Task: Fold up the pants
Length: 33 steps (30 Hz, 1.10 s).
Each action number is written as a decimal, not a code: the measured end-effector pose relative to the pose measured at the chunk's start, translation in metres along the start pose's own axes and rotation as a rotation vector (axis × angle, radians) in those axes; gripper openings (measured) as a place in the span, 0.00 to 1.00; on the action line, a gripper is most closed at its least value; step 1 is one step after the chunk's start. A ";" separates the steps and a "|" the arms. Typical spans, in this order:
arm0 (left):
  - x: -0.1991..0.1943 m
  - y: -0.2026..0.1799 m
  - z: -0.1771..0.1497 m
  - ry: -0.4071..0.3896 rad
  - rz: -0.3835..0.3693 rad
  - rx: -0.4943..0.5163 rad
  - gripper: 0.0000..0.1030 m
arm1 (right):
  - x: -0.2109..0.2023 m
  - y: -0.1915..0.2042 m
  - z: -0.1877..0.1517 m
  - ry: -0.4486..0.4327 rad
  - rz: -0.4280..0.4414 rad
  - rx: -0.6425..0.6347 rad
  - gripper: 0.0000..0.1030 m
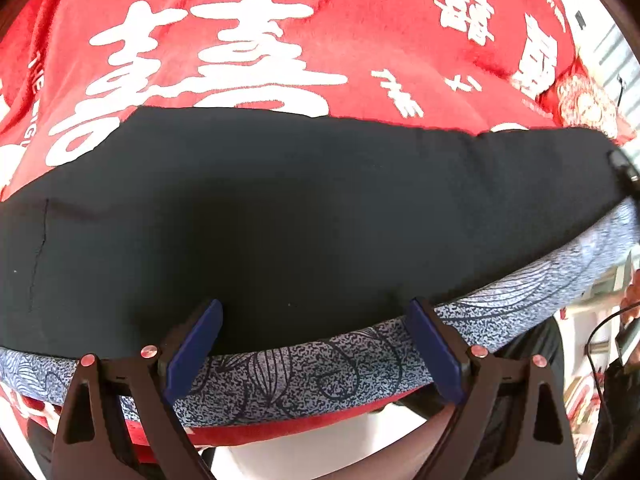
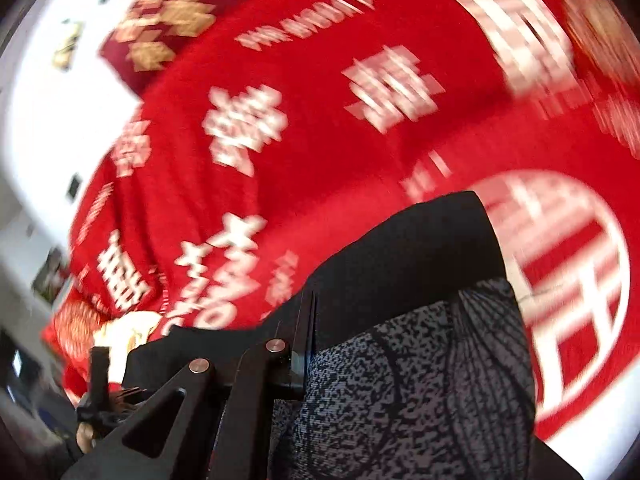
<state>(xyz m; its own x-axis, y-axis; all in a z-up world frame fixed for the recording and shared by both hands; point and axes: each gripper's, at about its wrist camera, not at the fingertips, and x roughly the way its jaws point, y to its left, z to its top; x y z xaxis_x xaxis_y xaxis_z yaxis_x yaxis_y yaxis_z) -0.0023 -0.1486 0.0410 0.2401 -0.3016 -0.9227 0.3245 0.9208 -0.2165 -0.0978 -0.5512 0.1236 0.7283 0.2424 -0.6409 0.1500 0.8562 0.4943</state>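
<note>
Black pants [image 1: 304,216] with a grey speckled, line-patterned waistband [image 1: 304,368] lie across a red blanket. My left gripper [image 1: 316,308] hangs open over the waistband edge. Its blue pads [image 1: 194,340] stand wide apart and do not press on the cloth. In the blurred right wrist view, my right gripper [image 2: 314,304] is shut on the pants [image 2: 400,252] at one end. The waistband [image 2: 420,392] bunches up close to the lens there and hides the right-hand finger.
The red blanket [image 1: 360,40] with large white characters covers the whole surface under the pants. A dark red cushion with a gold pattern [image 2: 160,20] lies at its far corner. A hand with a black cable [image 1: 630,300] shows at the right edge.
</note>
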 end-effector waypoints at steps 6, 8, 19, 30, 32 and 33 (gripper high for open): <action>0.004 -0.008 0.007 -0.006 0.018 -0.004 0.92 | 0.010 -0.014 0.015 -0.014 -0.008 -0.109 0.07; 0.017 -0.009 0.004 0.028 0.043 0.010 0.92 | 0.037 -0.057 -0.002 0.099 -0.032 -0.010 0.07; 0.027 -0.018 0.000 0.040 0.105 0.068 0.93 | -0.022 -0.130 -0.044 0.012 -0.152 0.279 0.74; 0.028 -0.026 0.003 0.047 0.098 0.075 0.98 | -0.012 -0.167 -0.135 0.145 0.077 0.738 0.74; 0.028 -0.026 0.002 0.049 0.094 0.075 0.98 | -0.002 -0.169 -0.136 0.136 0.101 0.780 0.73; 0.028 -0.026 0.002 0.049 0.096 0.077 0.98 | 0.000 -0.170 -0.134 0.115 0.096 0.778 0.66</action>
<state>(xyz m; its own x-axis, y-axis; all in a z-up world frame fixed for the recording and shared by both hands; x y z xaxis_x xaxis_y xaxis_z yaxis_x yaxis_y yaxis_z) -0.0022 -0.1810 0.0215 0.2287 -0.1986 -0.9530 0.3724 0.9224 -0.1028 -0.2126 -0.6357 -0.0388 0.6943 0.3813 -0.6103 0.5455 0.2744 0.7919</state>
